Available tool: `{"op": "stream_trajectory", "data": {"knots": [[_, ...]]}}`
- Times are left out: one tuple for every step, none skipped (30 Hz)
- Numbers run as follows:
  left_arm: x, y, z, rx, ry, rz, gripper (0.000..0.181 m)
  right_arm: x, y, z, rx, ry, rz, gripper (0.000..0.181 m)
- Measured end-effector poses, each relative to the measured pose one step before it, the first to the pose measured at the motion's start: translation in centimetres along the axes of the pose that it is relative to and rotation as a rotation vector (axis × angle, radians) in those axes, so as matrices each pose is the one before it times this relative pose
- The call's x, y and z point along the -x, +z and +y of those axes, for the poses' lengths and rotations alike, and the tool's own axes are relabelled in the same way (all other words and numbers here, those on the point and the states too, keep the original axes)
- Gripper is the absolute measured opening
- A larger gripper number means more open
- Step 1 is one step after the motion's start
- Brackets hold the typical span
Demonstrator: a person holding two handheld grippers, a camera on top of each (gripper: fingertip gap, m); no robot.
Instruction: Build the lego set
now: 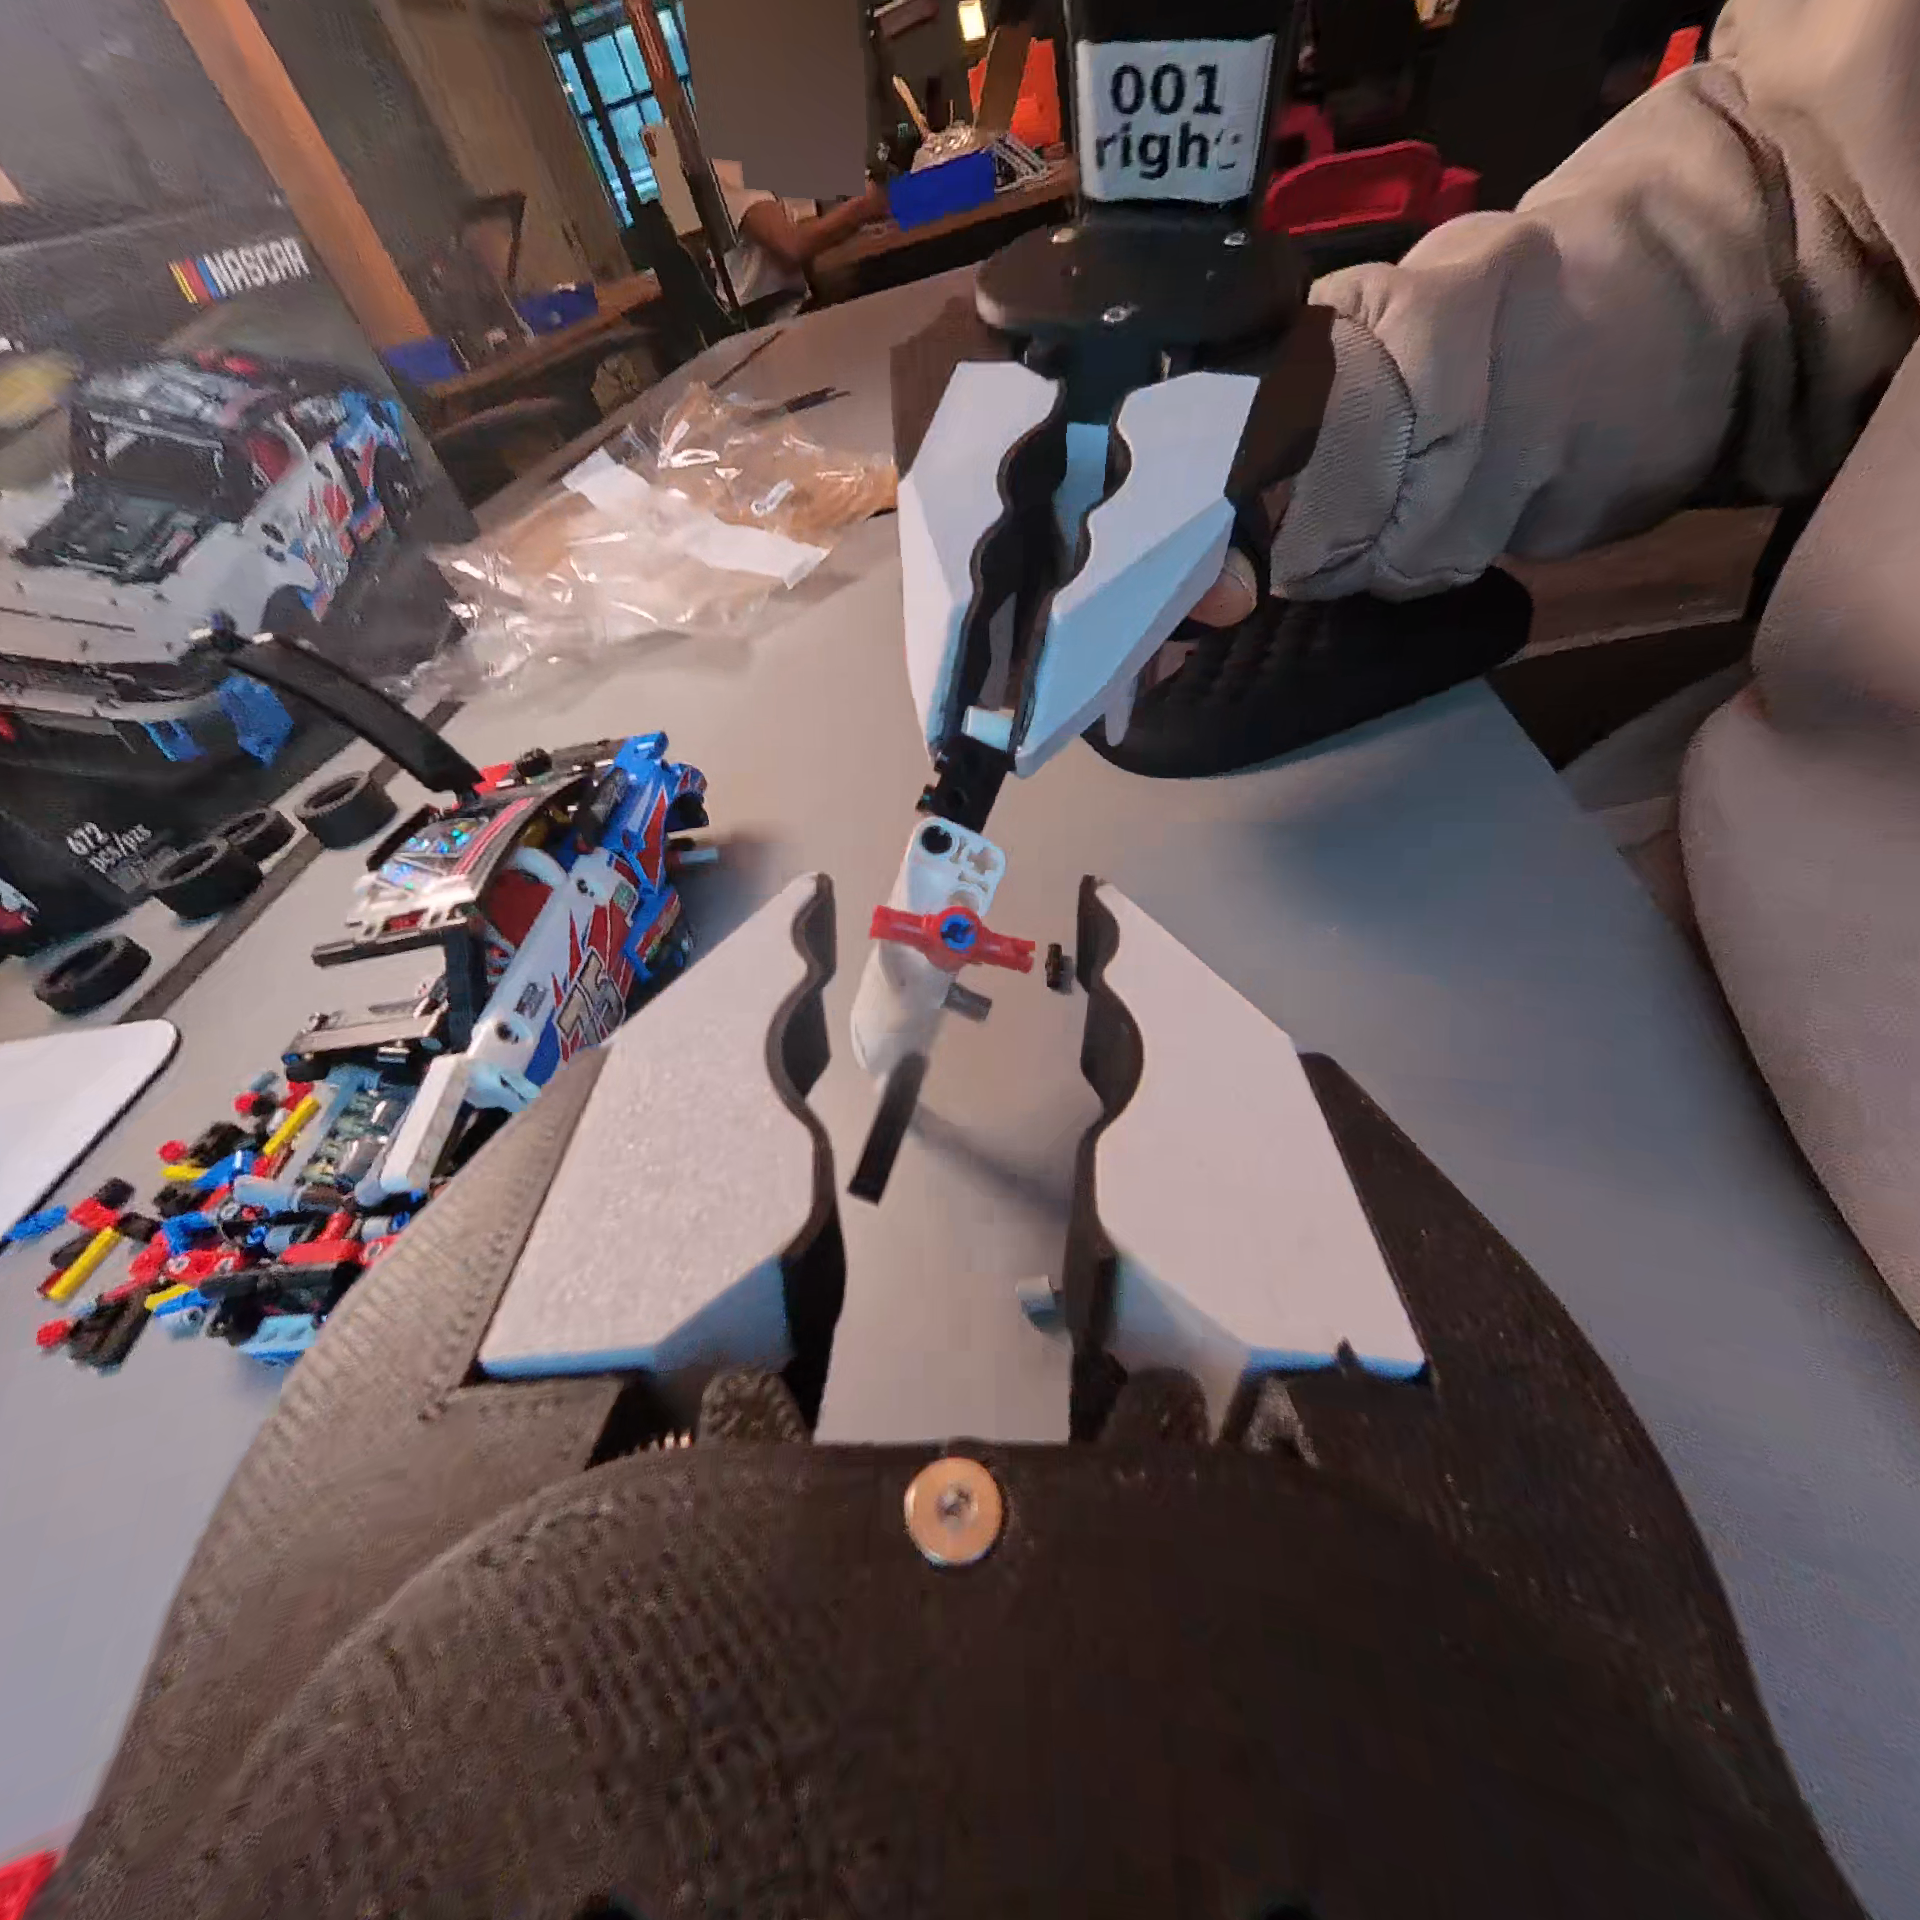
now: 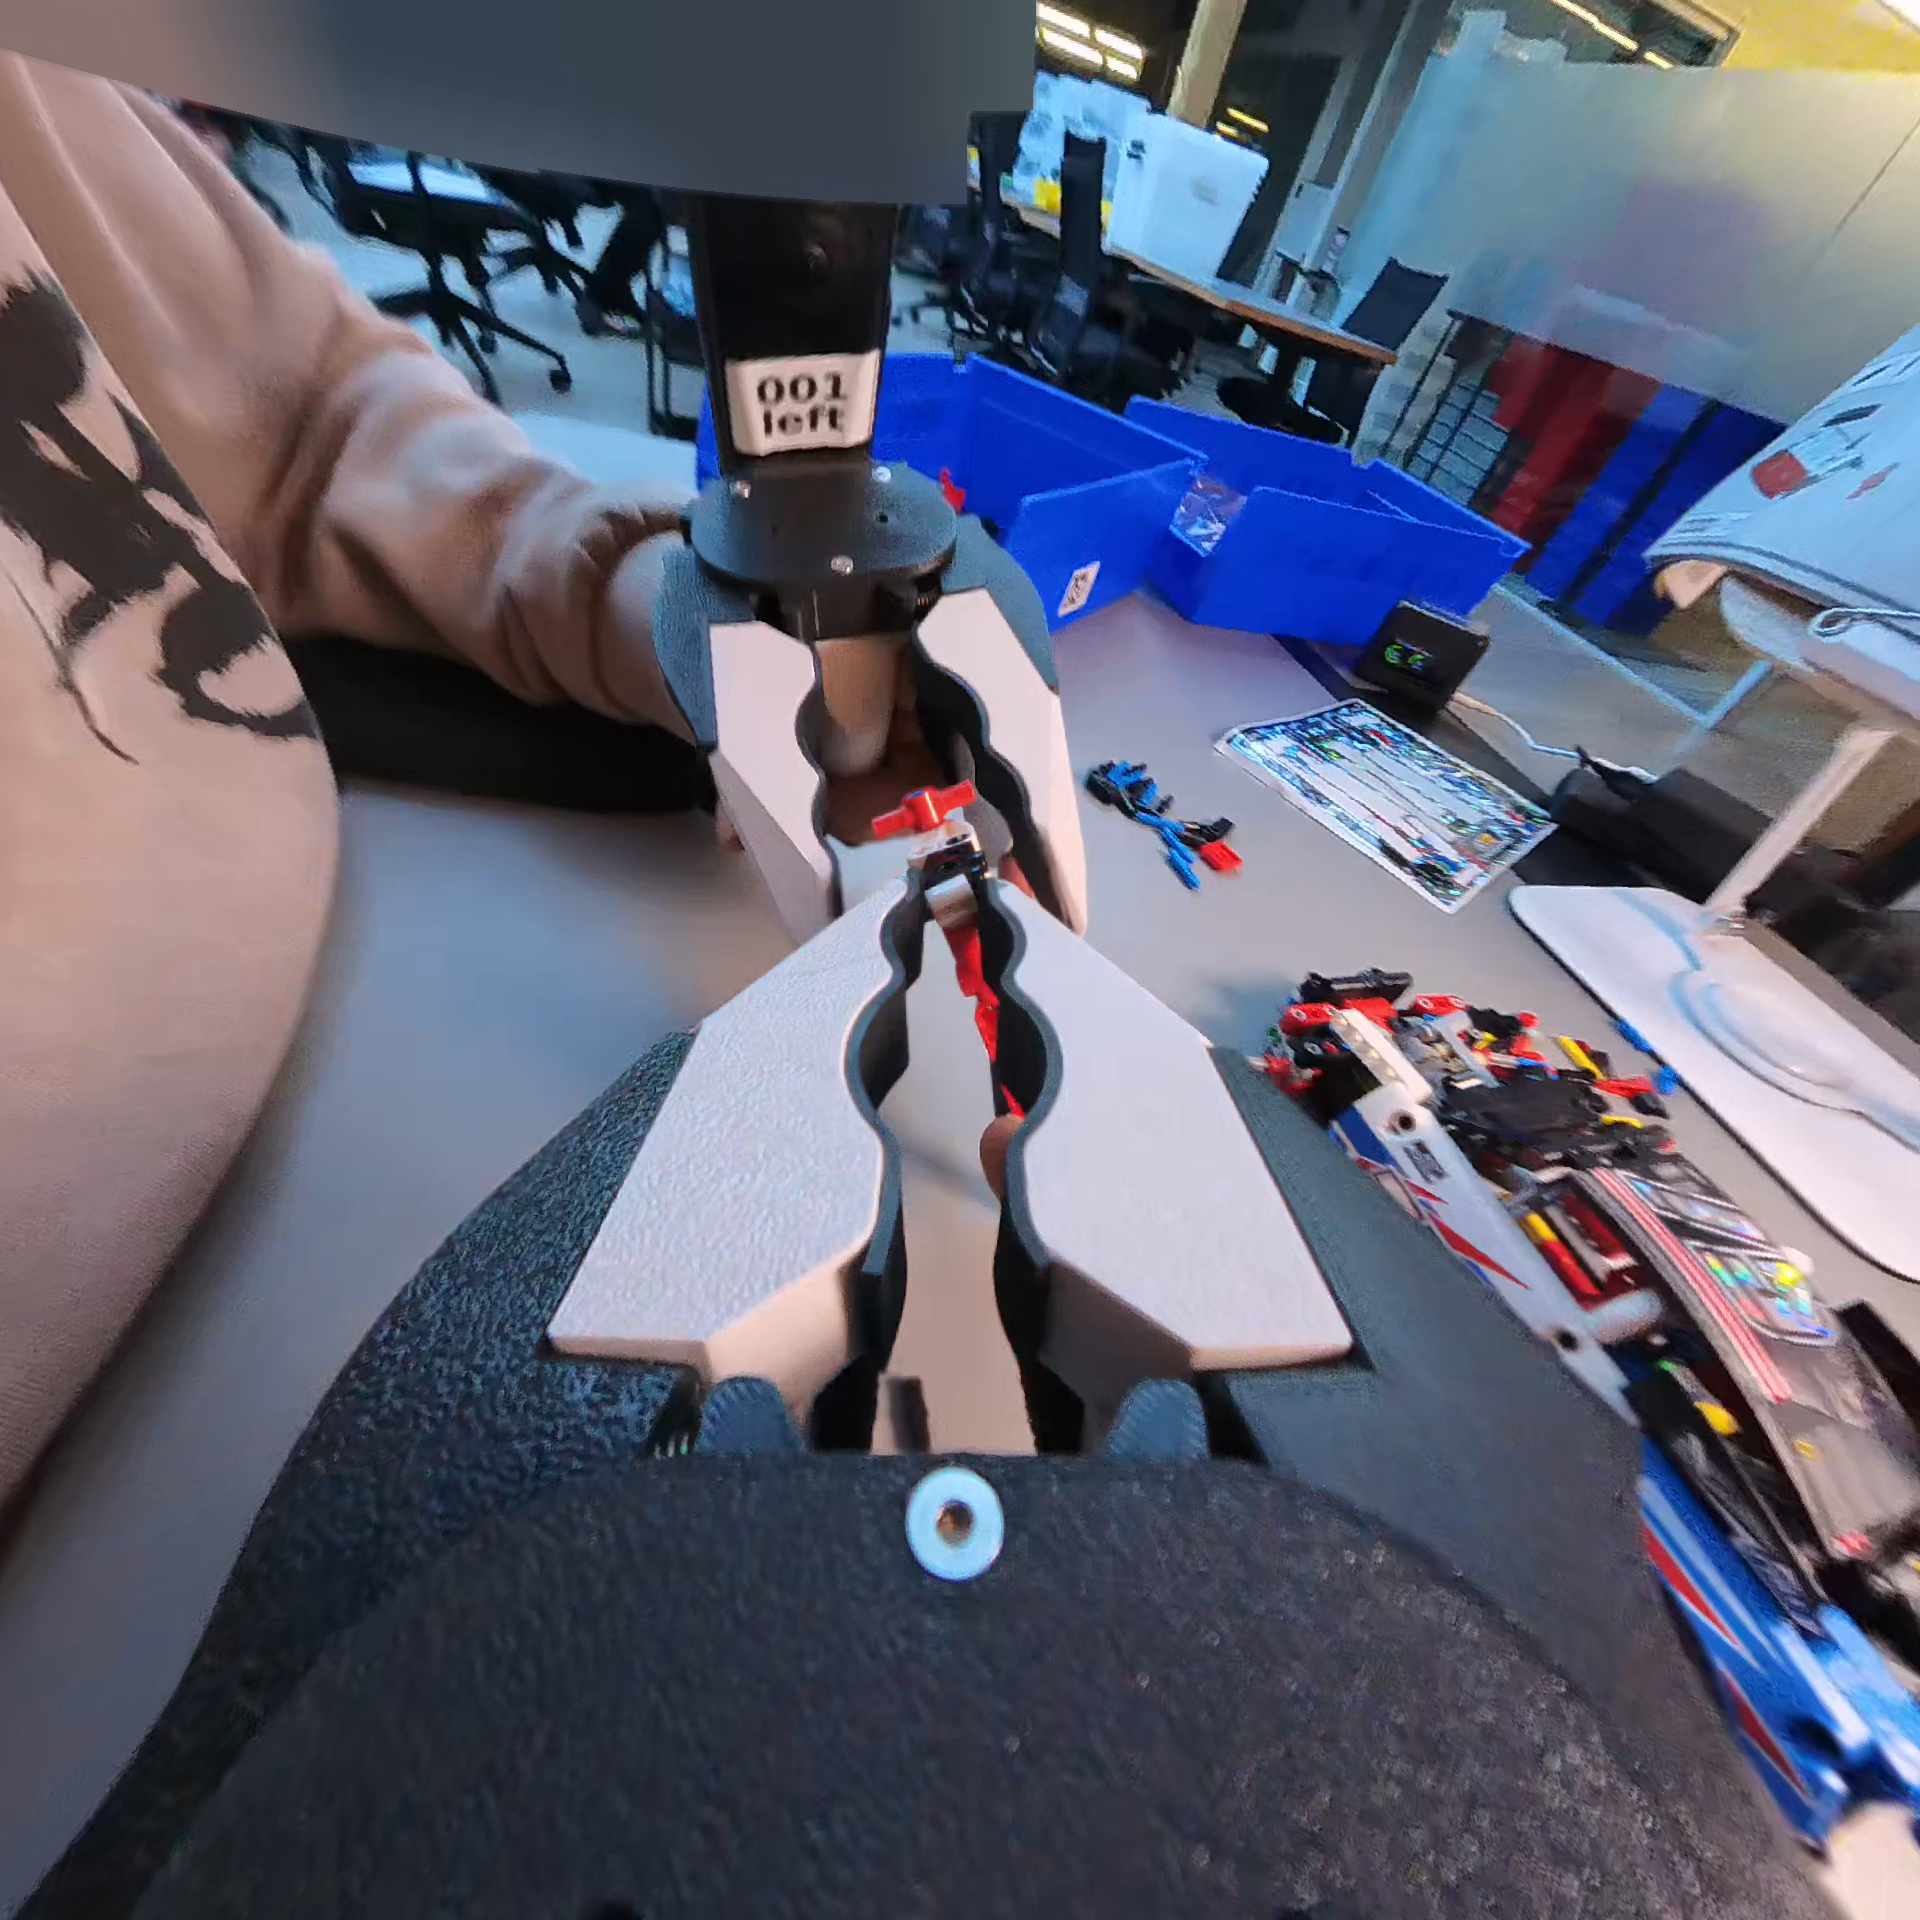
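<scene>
Behind the left gripper (image 2: pixel 940 831), blue bins (image 2: pixel 1247 530) hold a clear bag (image 2: pixel 1205 520), only visible from the right wrist. Left's jaws gape around the white piece (image 1: pixel 925 956); right gripper (image 1: pixel 982 743) pinches a small black-and-white part touching it, half-built car (image 1: pixel 540 914) nearby.

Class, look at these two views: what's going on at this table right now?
A person is building a Lego car with two handheld grippers. The right gripper is shut on a small black piece at the tip of a white sub-assembly with a red cross-axle. The left gripper sits open around it. The half-built car waits beside loose parts.
</scene>
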State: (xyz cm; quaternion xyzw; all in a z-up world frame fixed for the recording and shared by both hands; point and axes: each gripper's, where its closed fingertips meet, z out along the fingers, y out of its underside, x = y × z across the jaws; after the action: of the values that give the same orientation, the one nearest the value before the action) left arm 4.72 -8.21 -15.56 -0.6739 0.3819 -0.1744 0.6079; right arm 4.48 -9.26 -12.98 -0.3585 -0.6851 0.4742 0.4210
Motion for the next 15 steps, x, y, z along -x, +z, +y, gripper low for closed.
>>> {"op": "stream_trajectory", "data": {"knots": [[0.007, 0.086, -0.335, -0.0089, 0.0145, -0.0130, 0.033, 0.121, 0.111, -0.360, -0.0234, 0.0274, -0.0153, 0.007], [0.111, 0.016, -0.107, 0.0028, 0.0102, -0.0148, 0.021, 0.011, 0.125, -0.220, -0.0156, 0.0196, -0.0060, 0.007], [0.185, -0.059, -0.008, 0.0038, 0.0039, -0.0148, 0.021, -0.123, 0.068, -0.090, -0.0107, 0.0103, 0.0032, 0.007], [0.273, -0.089, 0.029, 0.0072, -0.0080, -0.0195, 0.018, -0.138, 0.094, 0.046, -0.0032, 0.0066, 0.0095, 0.007], [0.276, -0.121, -0.069, 0.0034, -0.0130, -0.0206, 0.016, -0.100, 0.107, -0.096, -0.0124, 0.0041, 0.0138, 0.006], [0.319, -0.088, -0.071, 0.0074, -0.0187, -0.0248, 0.016, -0.207, 0.116, -0.107, -0.0128, 0.0085, 0.0255, 0.007], [0.231, -0.065, -0.065, 0.0072, -0.0172, -0.0230, 0.015, -0.217, 0.114, -0.148, -0.0170, 0.0137, 0.0274, 0.007], [0.191, -0.047, -0.089, 0.0026, -0.0189, -0.0221, 0.015, -0.190, 0.079, -0.182, -0.0198, 0.0100, 0.0286, 0.006], [0.159, -0.034, -0.028, 0.0023, -0.0195, -0.0186, 0.015, -0.135, 0.098, -0.118, -0.0172, 0.0107, 0.0296, 0.006], [0.172, 0.006, 0.046, 0.0049, -0.0153, -0.0182, 0.015, -0.149, 0.111, -0.015, -0.0116, 0.0051, 0.0357, 0.007], [0.122, 0.000, 0.061, 0.0047, -0.0083, -0.0164, 0.015, -0.130, 0.068, 0.016, -0.0106, 0.0016, 0.0347, 0.007], [0.117, 0.026, 0.027, 0.0040, -0.0058, -0.0186, 0.014, -0.192, 0.017, 0.013, -0.0101, 0.0031, 0.0358, 0.007], [0.065, 0.030, 0.016, 0.0039, -0.0037, -0.0170, 0.014, -0.114, 0.013, -0.015, -0.0093, 0.0061, 0.0310, 0.007], [0.005, 0.021, -0.010, 0.0018, -0.0012, -0.0118, 0.014, -0.054, -0.027, 0.002, -0.0059, 0.0018, 0.0251, 0.007], [-0.073, 0.014, -0.008, -0.0004, -0.0001, -0.0029, 0.014, 0.033, -0.068, -0.003, -0.0031, -0.0043, 0.0176, 0.007]]}}
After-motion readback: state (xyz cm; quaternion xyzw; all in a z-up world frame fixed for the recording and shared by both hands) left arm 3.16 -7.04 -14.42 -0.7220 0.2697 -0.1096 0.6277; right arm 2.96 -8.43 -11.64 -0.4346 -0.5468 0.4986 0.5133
